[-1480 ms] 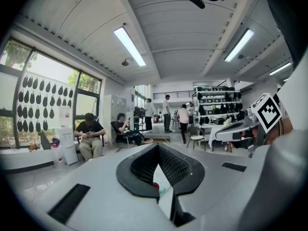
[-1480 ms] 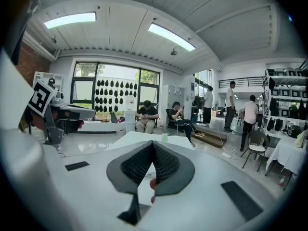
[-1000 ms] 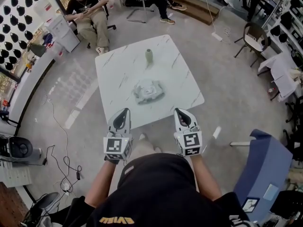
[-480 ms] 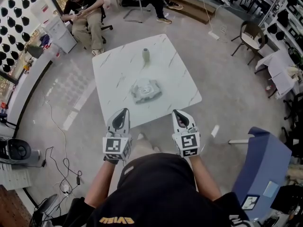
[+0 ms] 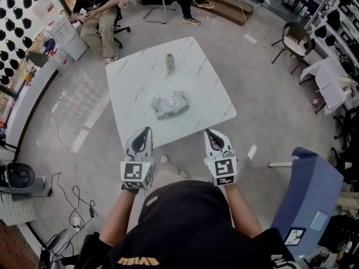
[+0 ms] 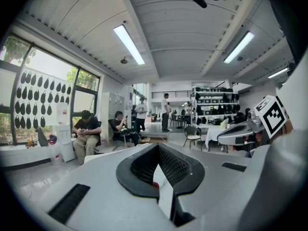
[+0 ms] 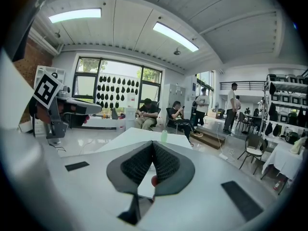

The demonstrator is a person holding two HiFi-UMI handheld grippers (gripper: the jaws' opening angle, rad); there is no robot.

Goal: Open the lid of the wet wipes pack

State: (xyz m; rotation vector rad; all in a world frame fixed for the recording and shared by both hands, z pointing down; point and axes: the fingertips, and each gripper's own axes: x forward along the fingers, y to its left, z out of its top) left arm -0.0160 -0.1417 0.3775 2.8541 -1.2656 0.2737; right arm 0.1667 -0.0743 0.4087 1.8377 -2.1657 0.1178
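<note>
The wet wipes pack (image 5: 169, 105) lies flat near the middle of the white marble-look table (image 5: 134, 122), its oval lid facing up and down flat as far as I can tell. My left gripper (image 5: 145, 133) and right gripper (image 5: 210, 134) hover side by side just short of the table's near edge, well away from the pack. Both are shut with nothing between the jaws. In the left gripper view (image 6: 156, 148) and the right gripper view (image 7: 152, 144) the jaw tips meet; the pack is hidden behind them.
A small pale green bottle (image 5: 169, 61) stands on the far part of the table, also visible in the right gripper view as the bottle (image 7: 164, 136). Seated people (image 5: 95, 13) are beyond the table. A blue chair (image 5: 305, 200) is at my right, cables (image 5: 73, 167) on the floor at left.
The table and pack have slid slightly up and left in the head view as the head shifted. Both grippers stay in the same place, shut.
</note>
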